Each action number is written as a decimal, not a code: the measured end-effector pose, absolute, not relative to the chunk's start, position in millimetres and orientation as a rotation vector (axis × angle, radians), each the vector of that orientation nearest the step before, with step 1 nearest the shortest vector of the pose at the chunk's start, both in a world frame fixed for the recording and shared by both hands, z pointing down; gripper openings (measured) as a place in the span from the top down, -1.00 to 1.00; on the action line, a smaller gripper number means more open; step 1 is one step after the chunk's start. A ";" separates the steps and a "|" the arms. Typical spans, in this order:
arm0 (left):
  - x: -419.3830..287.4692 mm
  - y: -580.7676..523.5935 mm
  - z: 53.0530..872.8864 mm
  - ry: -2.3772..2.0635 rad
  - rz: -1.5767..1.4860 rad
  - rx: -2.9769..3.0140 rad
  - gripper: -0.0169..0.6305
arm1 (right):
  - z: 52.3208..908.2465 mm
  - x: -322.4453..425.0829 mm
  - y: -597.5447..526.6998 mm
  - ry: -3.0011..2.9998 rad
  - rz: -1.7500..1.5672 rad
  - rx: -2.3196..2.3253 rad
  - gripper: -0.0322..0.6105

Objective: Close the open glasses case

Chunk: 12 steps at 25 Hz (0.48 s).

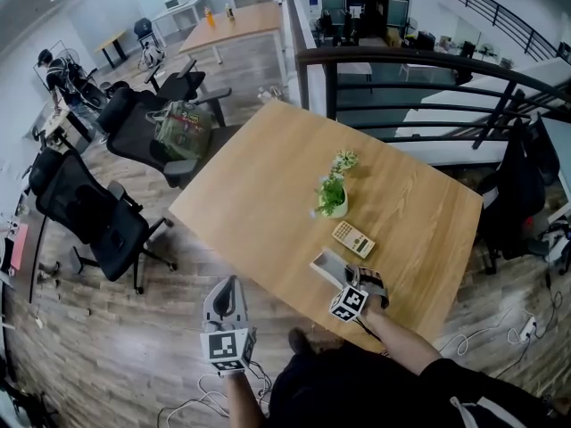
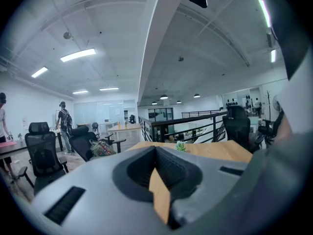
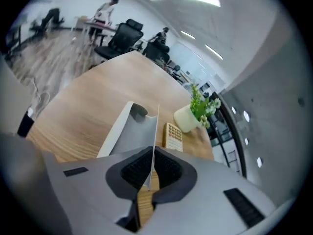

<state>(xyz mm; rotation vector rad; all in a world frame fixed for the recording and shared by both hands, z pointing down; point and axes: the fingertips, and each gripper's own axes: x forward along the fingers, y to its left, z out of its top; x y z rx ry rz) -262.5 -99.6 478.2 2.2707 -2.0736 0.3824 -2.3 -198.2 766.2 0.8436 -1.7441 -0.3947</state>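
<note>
The grey glasses case (image 1: 326, 265) lies open near the front edge of the wooden table (image 1: 259, 194). In the right gripper view the case (image 3: 128, 131) shows its hollow body on the left and a thin flap standing on edge. That flap runs straight into my right gripper (image 3: 149, 173), whose jaws are shut on it. In the head view the right gripper (image 1: 341, 281) sits at the case's near end. My left gripper (image 1: 226, 292) hangs off the table's front left, over the floor, jaws together and holding nothing (image 2: 157, 180).
A beige calculator (image 1: 353, 238) (image 3: 172, 135) lies just beyond the case, and a small potted plant (image 1: 332, 198) (image 3: 196, 107) stands behind it. Black office chairs (image 1: 98, 217) stand left of the table. A dark railing (image 1: 419, 61) runs behind it.
</note>
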 end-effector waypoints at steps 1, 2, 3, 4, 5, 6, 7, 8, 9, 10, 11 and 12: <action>-262.3 -99.1 477.6 -2.075 0.382 2.271 0.95 | 765.0 -5.0 -196.3 -1.702 -0.488 0.823 0.83; -261.8 -98.9 477.3 -2.075 0.381 2.271 0.95 | 763.7 -7.5 -193.9 -1.663 -0.568 0.804 0.83; -261.2 -98.6 477.2 -2.075 0.382 2.272 0.95 | 762.5 -9.5 -191.0 -1.631 -0.632 0.784 0.82; -260.7 -98.2 477.4 -2.074 0.384 2.272 0.95 | 762.6 -11.1 -187.2 -1.606 -0.677 0.765 0.80; -260.8 -97.5 477.6 -2.075 0.385 2.271 0.95 | 764.2 -12.4 -182.6 -1.589 -0.706 0.745 0.78; -261.2 -96.7 477.9 -2.075 0.384 2.271 0.95 | 766.5 -13.8 -177.7 -1.579 -0.726 0.727 0.74; -261.8 -95.9 478.5 -2.075 0.382 2.270 0.95 | 768.8 -15.1 -172.8 -1.572 -0.744 0.709 0.72; -262.5 -95.1 479.3 -2.075 0.382 2.269 0.95 | 771.0 -16.4 -168.6 -1.567 -0.759 0.693 0.71; -263.0 -94.5 480.3 -2.076 0.383 2.267 0.95 | 772.8 -17.5 -165.4 -1.563 -0.772 0.680 0.69; -263.2 -93.9 481.0 -2.077 0.385 2.265 0.95 | 774.1 -18.3 -163.1 -1.562 -0.779 0.670 0.68; -263.0 -93.2 481.4 -2.076 0.387 2.263 0.95 | 774.7 -18.9 -161.0 -1.566 -0.780 0.661 0.68; -262.5 -92.6 481.6 -2.075 0.387 2.263 0.95 | 774.8 -19.7 -159.0 -1.572 -0.779 0.653 0.66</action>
